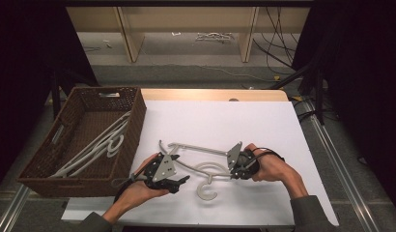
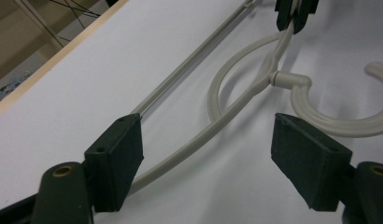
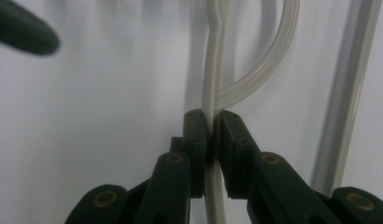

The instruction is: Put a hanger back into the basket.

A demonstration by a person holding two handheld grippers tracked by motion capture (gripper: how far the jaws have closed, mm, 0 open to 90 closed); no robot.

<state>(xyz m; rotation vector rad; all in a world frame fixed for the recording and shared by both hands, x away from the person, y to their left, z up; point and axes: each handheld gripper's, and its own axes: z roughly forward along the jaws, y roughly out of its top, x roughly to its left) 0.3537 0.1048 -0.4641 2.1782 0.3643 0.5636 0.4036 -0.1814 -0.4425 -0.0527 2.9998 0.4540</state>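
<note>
Right tongs (image 3: 213,140) clamp hanger (image 3: 213,70); left tongs (image 2: 206,163) wide apart

The hanger (image 1: 205,169) looks like smooth pale plastic with a soft shine. The basket (image 1: 133,130) is rough brown wicker — bumpy all over. The table (image 1: 210,121) has a flat white matt top and a wood edge. The gripper pads (image 2: 117,158) are dull black plastic.

A: The high view is dim, with black edges either side; the white table (image 1: 210,121) is the brightest part.

B: The right gripper view is soft, with a blurred dark shape top left. In the left gripper view, the hanger (image 2: 236,107) casts soft shadows.
</note>
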